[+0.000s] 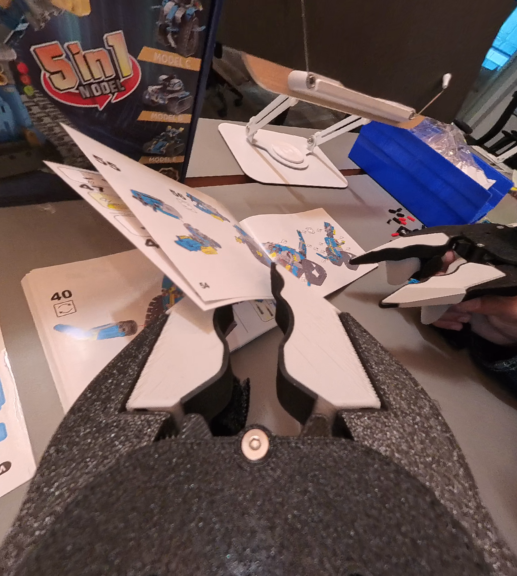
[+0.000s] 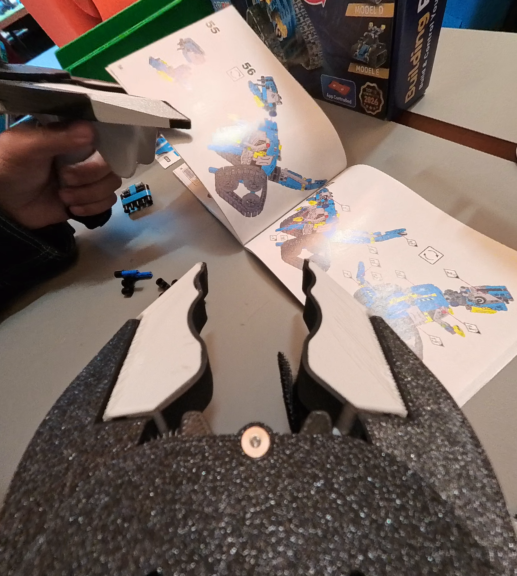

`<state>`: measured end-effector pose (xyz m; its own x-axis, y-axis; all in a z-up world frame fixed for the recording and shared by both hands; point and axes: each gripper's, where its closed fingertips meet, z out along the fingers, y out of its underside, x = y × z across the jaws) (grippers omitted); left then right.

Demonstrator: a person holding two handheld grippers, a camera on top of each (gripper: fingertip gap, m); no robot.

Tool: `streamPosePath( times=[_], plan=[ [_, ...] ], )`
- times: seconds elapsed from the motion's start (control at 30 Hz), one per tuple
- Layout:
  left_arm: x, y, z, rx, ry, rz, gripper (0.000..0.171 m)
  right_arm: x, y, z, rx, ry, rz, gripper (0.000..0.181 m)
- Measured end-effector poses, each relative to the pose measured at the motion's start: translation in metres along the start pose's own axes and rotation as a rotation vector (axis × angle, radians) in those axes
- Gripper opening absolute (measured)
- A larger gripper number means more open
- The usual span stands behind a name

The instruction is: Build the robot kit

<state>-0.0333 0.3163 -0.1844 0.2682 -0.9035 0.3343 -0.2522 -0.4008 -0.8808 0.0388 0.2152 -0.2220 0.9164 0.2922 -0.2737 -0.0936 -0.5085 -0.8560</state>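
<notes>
Both tongs are seen spread. No object is pinched by the right gripper (image 2: 252, 271), hovering over the grey table (image 2: 64, 327) just short of the open instruction booklet (image 2: 407, 249). Lifted pages (image 1: 170, 227) are propped on the left gripper (image 1: 244, 286), its left finger beneath them (contact looks likely). Small black and blue pins (image 2: 134, 277) lie left of the right gripper.

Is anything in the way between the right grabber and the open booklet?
Nothing visible is. The right gripper is open, and only grey table shows between its fingers and the booklet just ahead. The small black and blue pieces lie off to its left, out of the way.
</notes>
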Motion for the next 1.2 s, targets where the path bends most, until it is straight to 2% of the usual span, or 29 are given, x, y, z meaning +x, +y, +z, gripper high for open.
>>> streamPosePath(
  times=[0.2,0.63,0.73,1.0,1.1,1.2],
  plan=[
    [0.014,-0.008,-0.001,0.045,0.038,0.044,0.024,0.0,0.0,0.0,0.001,0.001,0.0,0.061],
    [0.052,-0.015,0.005,0.095,0.148,0.122,0.047,-0.002,0.001,0.002,-0.005,-0.01,-0.001,0.061],
    [0.058,-0.014,0.01,0.077,0.151,0.145,0.057,-0.006,0.001,0.005,-0.007,-0.023,0.004,0.061],
    [0.089,-0.01,0.02,0.058,0.233,0.207,0.058,-0.01,0.0,0.007,-0.007,-0.029,-0.005,0.06],
    [0.107,-0.013,0.037,0.026,0.297,0.137,0.059,-0.012,-0.001,0.009,0.001,-0.044,0.014,0.06],
    [0.12,-0.001,0.04,-0.015,0.346,0.127,0.059,-0.01,0.002,0.008,-0.01,-0.025,-0.008,0.06]
  ],
)
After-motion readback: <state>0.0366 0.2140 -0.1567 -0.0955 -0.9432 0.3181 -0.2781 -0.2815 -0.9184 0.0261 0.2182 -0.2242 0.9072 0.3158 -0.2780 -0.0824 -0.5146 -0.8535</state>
